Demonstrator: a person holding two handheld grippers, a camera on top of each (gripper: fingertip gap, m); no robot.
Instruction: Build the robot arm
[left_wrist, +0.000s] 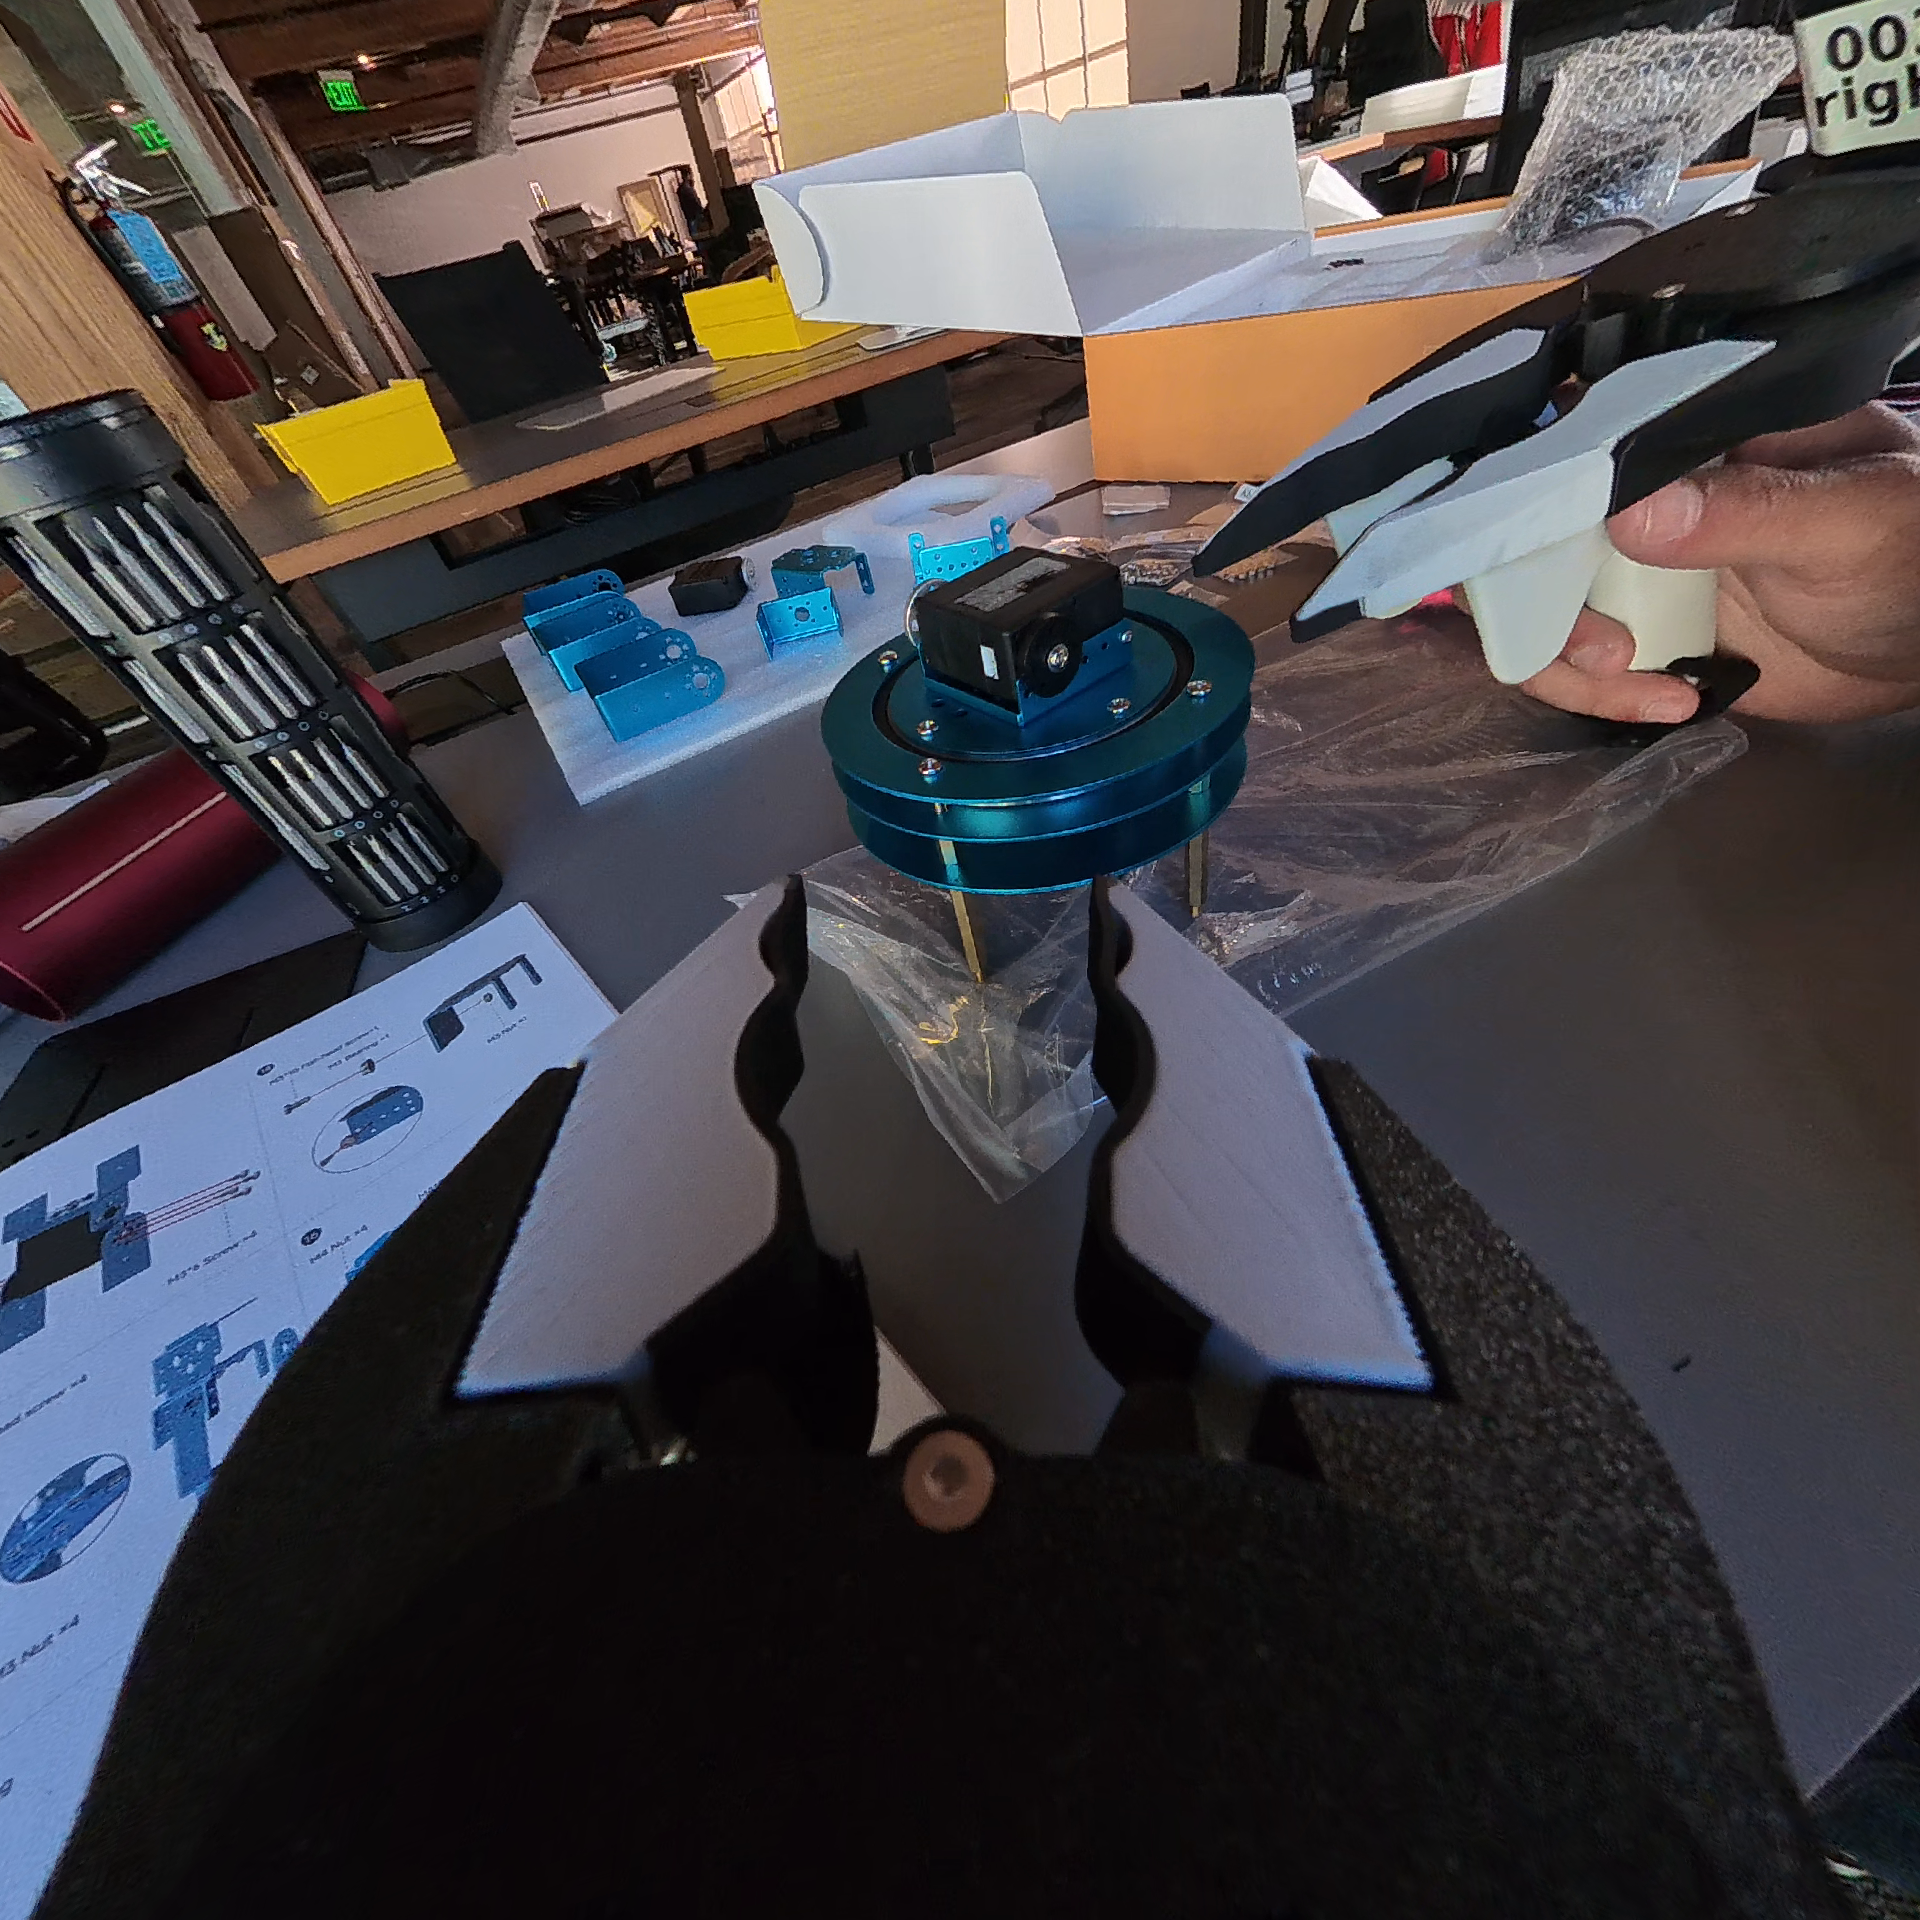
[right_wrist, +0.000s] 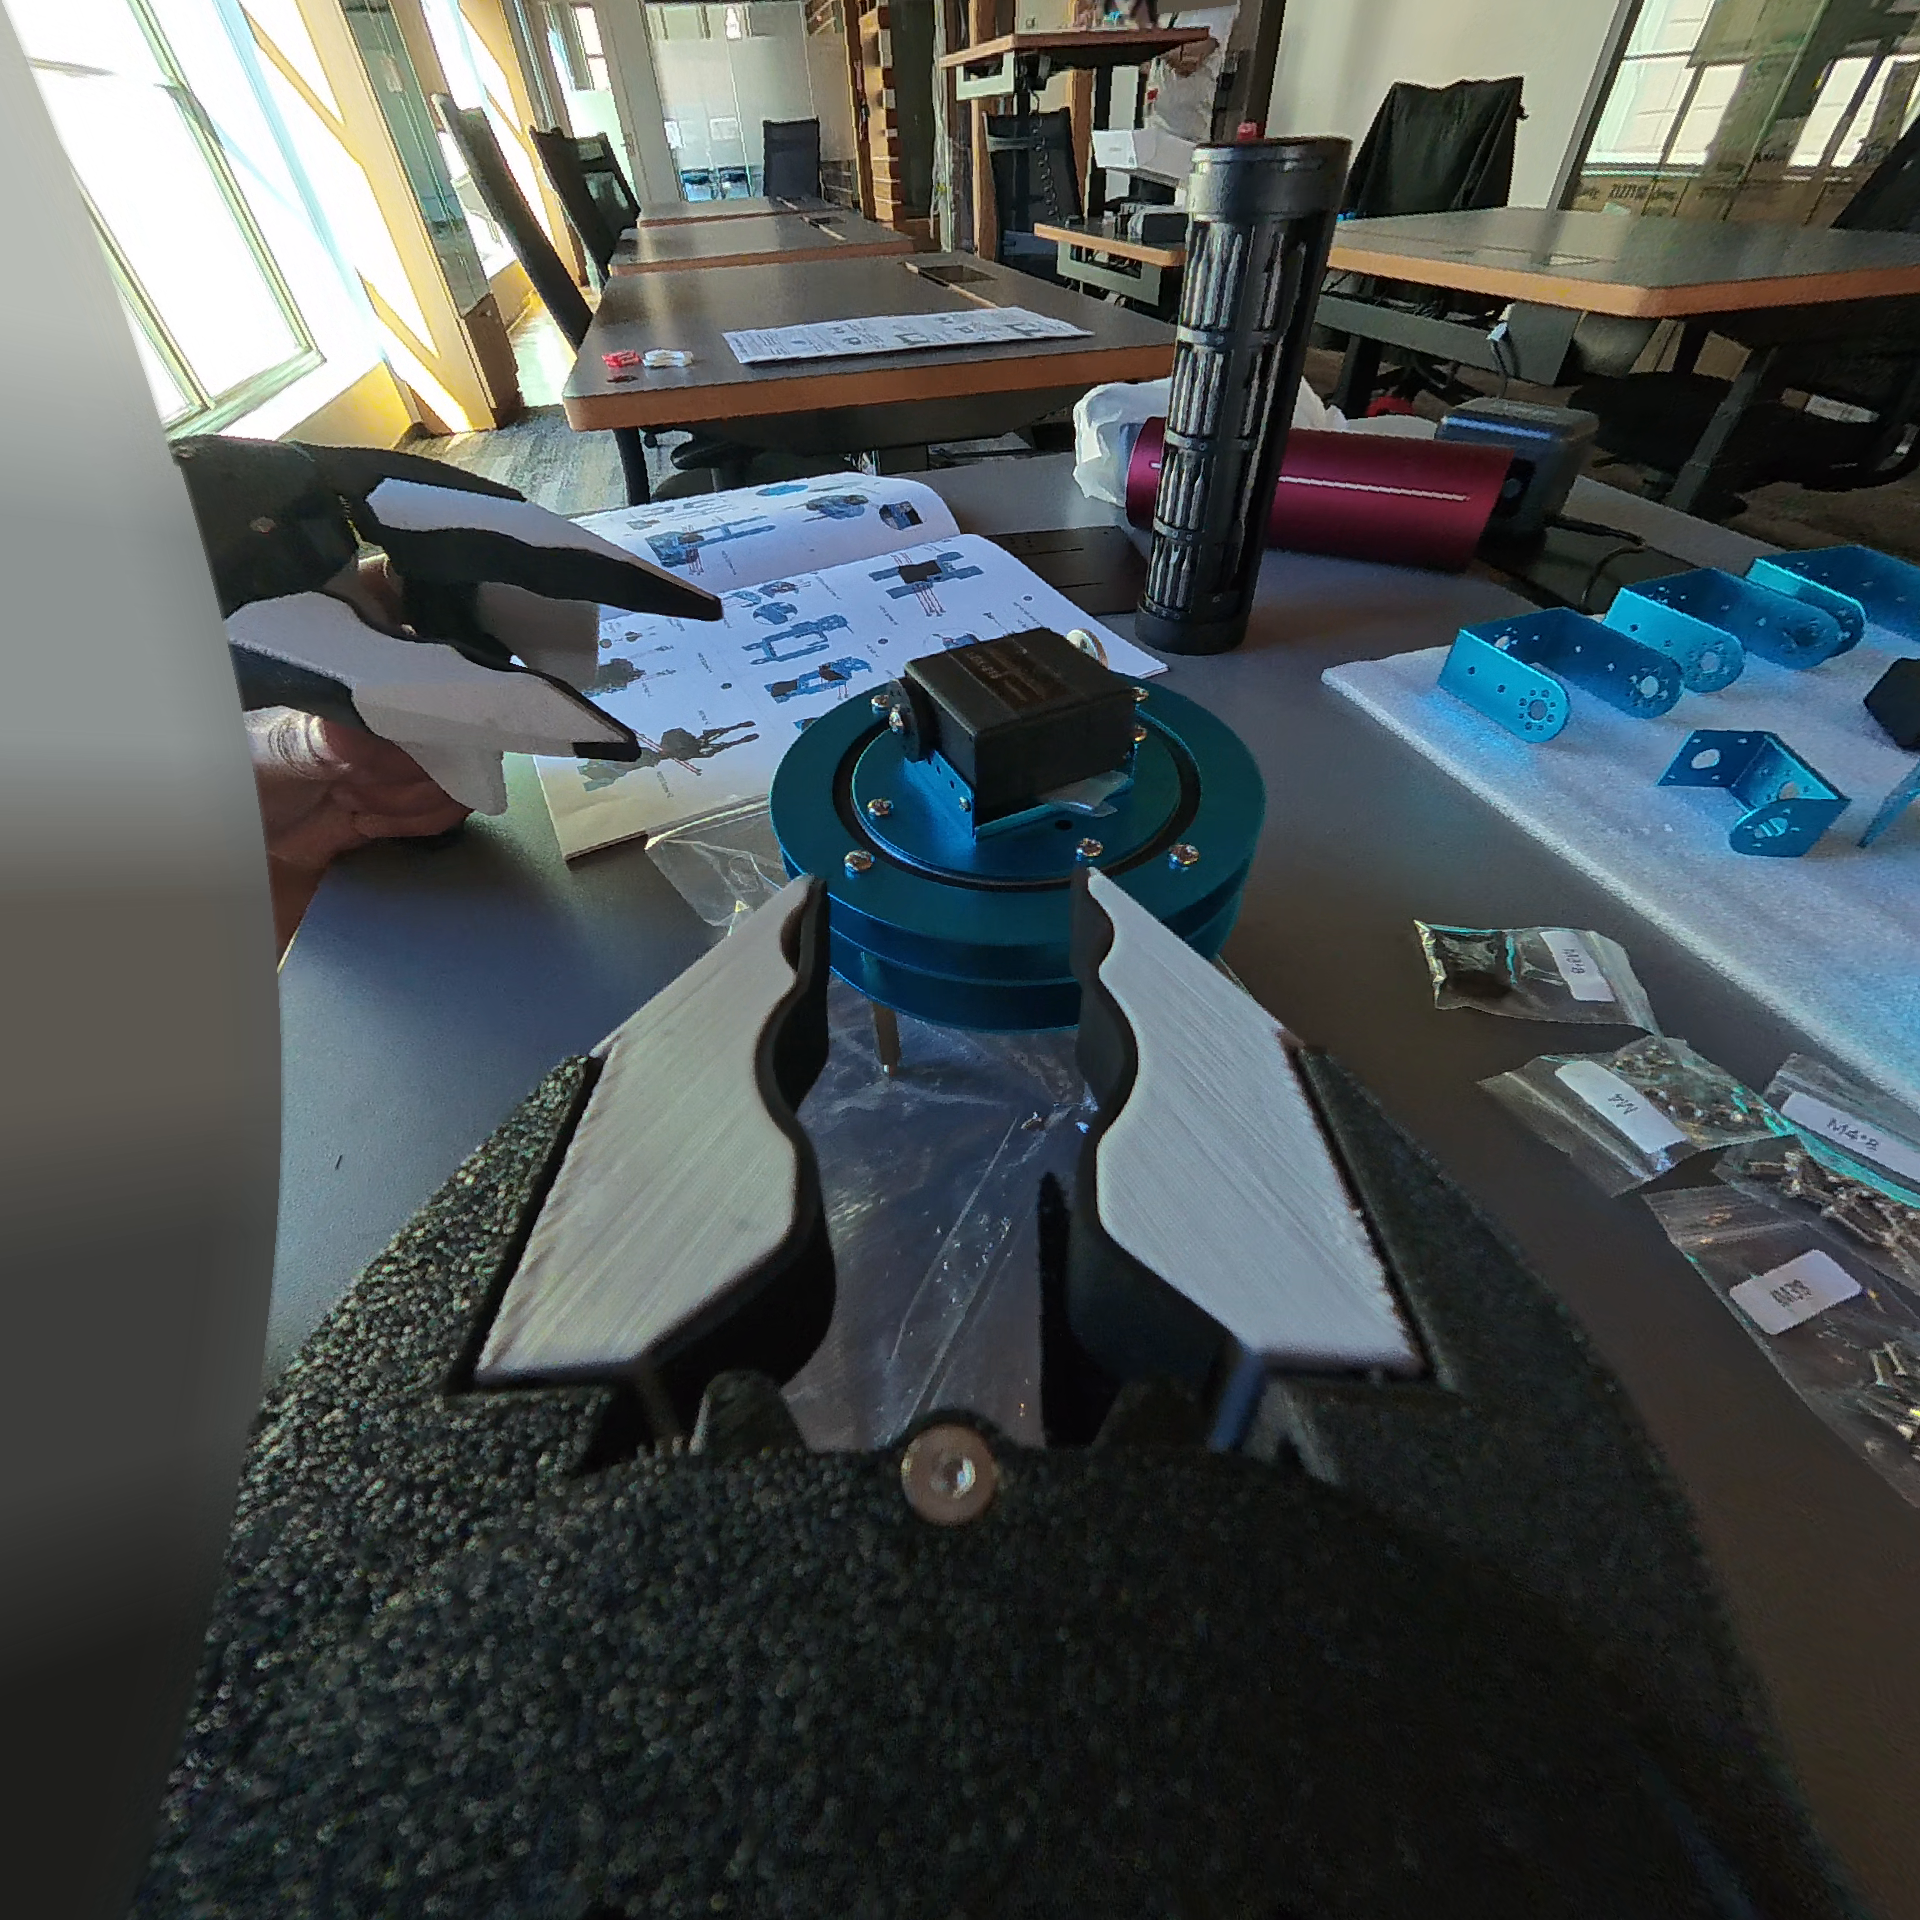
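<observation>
A round blue metal base (left_wrist: 1039, 774) stands on thin brass posts over a clear plastic bag (left_wrist: 1403, 769) on the grey table. A black servo (left_wrist: 1023, 629) in a blue bracket sits on top of it. My left gripper (left_wrist: 945, 904) is open and empty, just short of the base's near side at post height. My right gripper (left_wrist: 1247, 594) hovers open to the base's right, a hand on its grip. In the right wrist view my right gripper (right_wrist: 948, 883) is open and empty, its tips framing the near rim of the base (right_wrist: 1018, 935); the servo (right_wrist: 1018, 717) is beyond, the left gripper (right_wrist: 675, 675) at left.
An open instruction booklet (left_wrist: 260, 1195) lies at left, beside a black cylindrical bit holder (left_wrist: 239, 665) and a red cylinder (left_wrist: 114, 873). Blue brackets (right_wrist: 1558, 665) lie on white foam (right_wrist: 1662, 852). Small screw bags (right_wrist: 1662, 1101) lie at right. An open white and orange box (left_wrist: 1247, 395) stands behind. To the servo (right_wrist: 1018, 717): right tips about 4 cm, left tips about 11 cm.
</observation>
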